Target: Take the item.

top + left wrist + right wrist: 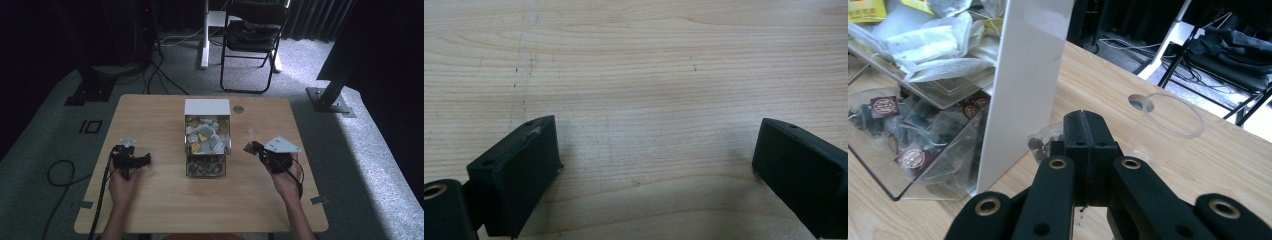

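A white organiser [207, 107] stands mid-table with two clear drawers pulled toward me. The upper drawer [205, 135] holds pale sachets, the lower drawer [205, 165] dark tea bags with brown labels. My right gripper [252, 148] hovers just right of the organiser; in the right gripper view its jaws [1089, 120] are pressed together beside the white side wall [1028, 75], and a small clear tea sachet [1040, 142] with dark contents pokes out at their tip. A clear plastic cup [1168, 125] stands just beyond. My left gripper [145, 160] rests open on bare wood [656, 150].
The wooden table [165, 200] has a round cable hole [238, 109] behind the organiser. A black folding chair [252, 30] and a white desk leg stand on the carpet beyond the far edge. Cables trail down at the table's left.
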A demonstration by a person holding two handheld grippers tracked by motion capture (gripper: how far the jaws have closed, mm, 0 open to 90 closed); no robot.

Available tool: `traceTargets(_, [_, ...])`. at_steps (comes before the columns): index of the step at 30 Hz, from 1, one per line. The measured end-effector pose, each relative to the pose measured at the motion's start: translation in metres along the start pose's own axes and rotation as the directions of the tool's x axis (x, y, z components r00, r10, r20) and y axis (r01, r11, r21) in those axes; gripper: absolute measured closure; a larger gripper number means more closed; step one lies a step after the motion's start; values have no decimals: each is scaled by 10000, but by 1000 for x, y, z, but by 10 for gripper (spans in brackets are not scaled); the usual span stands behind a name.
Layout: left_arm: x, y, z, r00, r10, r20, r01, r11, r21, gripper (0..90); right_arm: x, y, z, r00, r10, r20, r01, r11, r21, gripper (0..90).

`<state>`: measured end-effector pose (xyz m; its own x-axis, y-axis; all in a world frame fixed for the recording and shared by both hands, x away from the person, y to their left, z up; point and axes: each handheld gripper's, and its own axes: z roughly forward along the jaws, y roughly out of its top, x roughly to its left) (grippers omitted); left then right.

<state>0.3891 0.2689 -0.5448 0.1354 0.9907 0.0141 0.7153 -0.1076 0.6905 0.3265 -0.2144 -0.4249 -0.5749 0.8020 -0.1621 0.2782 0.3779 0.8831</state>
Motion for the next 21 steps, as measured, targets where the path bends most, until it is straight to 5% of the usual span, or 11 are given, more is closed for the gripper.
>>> traceTargets(21, [0, 0, 0, 10000, -1, 0, 1, 10000, -2, 58, -21, 2, 9, 9988, 259, 415, -260, 9997, 9, 900])
